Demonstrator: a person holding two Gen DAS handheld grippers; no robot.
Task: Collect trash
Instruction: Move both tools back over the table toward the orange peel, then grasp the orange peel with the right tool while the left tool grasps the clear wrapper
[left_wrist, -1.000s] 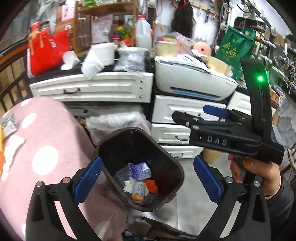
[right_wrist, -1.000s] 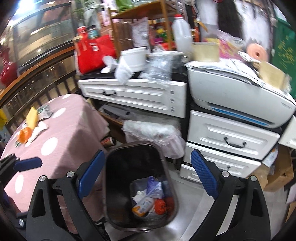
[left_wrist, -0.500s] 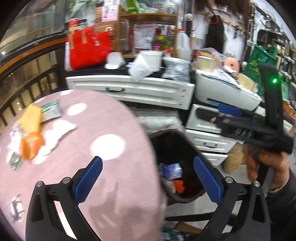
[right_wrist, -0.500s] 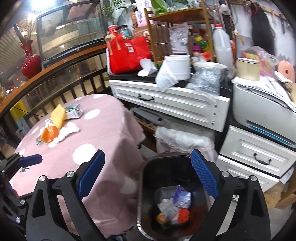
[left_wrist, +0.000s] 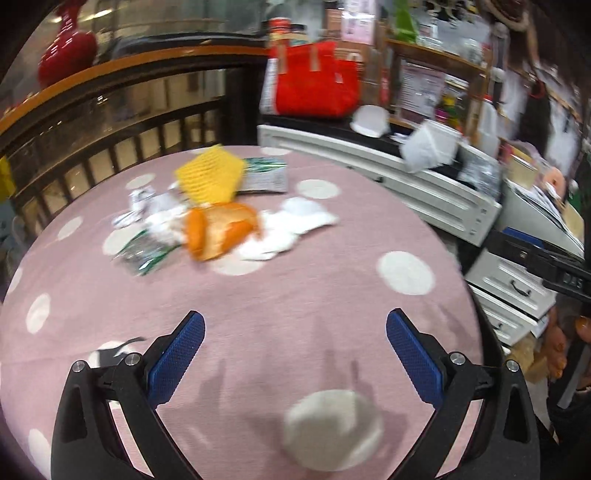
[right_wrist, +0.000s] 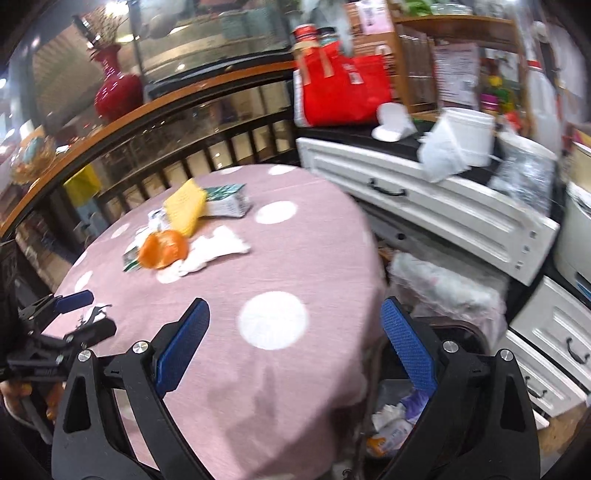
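A pile of trash lies on the far side of the round pink polka-dot table (left_wrist: 295, 295): an orange peel (left_wrist: 218, 230), white tissues (left_wrist: 291, 229), a yellow foam net (left_wrist: 210, 177), and green-white wrappers (left_wrist: 267, 175). The pile also shows in the right wrist view, with the peel (right_wrist: 162, 249) and tissues (right_wrist: 218, 247). My left gripper (left_wrist: 295, 354) is open and empty above the table's near part. My right gripper (right_wrist: 295, 343) is open and empty over the table's right edge. The dark trash bin (right_wrist: 461, 332) with trash inside stands below, beside the table.
White drawer cabinets (right_wrist: 424, 199) with tubs, a red bag (right_wrist: 343, 92) and clutter stand right of the table. A dark railing (right_wrist: 184, 147) runs behind it. The left gripper also shows at the left edge of the right wrist view (right_wrist: 55, 317).
Both grippers have swung left, from over the trash bin to over the pink table. The trash pile has come into the middle of both views. Both stay open.
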